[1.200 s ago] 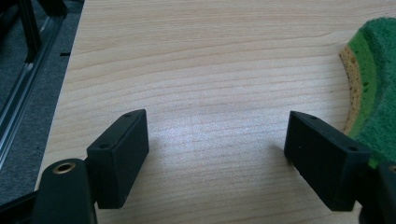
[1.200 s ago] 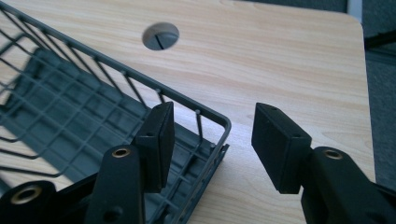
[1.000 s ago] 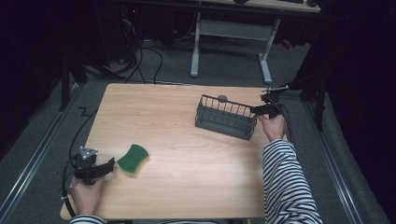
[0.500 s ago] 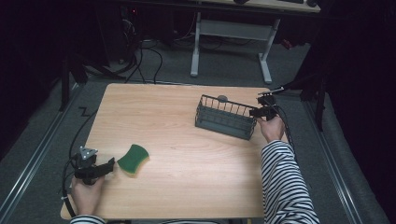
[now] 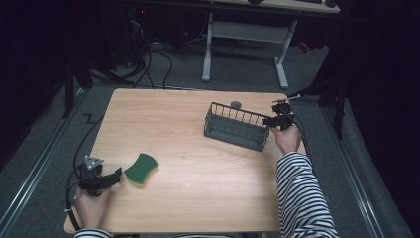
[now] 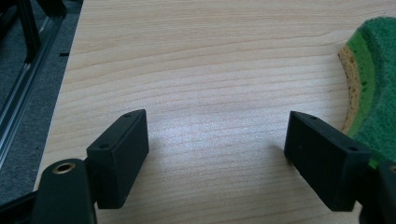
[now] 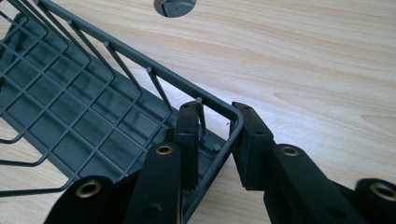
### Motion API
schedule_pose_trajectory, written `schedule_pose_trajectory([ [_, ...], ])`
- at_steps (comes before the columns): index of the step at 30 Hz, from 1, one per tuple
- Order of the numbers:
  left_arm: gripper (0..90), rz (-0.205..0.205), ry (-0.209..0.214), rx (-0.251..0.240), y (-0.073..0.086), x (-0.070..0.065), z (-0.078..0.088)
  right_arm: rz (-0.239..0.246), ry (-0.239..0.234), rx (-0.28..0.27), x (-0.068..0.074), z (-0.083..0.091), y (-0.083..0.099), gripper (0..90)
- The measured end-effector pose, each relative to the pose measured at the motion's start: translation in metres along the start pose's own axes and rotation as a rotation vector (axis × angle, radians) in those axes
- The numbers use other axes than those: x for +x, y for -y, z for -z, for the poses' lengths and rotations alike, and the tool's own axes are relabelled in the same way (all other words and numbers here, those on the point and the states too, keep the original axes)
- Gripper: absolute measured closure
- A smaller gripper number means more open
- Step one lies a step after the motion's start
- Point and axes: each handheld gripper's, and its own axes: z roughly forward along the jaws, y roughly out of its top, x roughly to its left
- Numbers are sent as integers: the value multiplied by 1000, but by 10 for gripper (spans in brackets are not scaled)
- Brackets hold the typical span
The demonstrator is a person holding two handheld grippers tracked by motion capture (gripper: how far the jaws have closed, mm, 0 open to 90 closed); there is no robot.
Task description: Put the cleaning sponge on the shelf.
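Light wood bench [image 5: 198,198], grain running left to right, rounded corners. Dark wire basket [image 5: 237,128] sits far right, long side angled, its right end close to the bench's right edge. Green sponge [image 5: 141,168] lies flat near left, yellow layer under its green top. Small grey round cap [image 5: 236,104] set in the bench just beyond the basket. Basket and sponge well apart.
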Motion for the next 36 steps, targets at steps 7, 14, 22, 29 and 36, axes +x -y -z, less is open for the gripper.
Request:
schedule_pose_trajectory([
  [7, 223, -1, 2, 1, 0, 0, 0, 2, -5, 1, 12, 3, 6, 735],
  [14, 222, -2, 2, 1, 0, 0, 0, 4, -14, -5, 26, 6, 13, 735],
  [22, 222, -3, 5, 2, 0, 0, 0, 43, -22, 0, 47, 9, 18, 734],
  [29, 221, -3, 5, 1, 0, 0, 0, 69, -35, 0, 67, 10, 23, 733],
  [36, 221, -4, 6, 2, 0, 0, 0, 95, -47, 3, 83, 12, 28, 734],
])
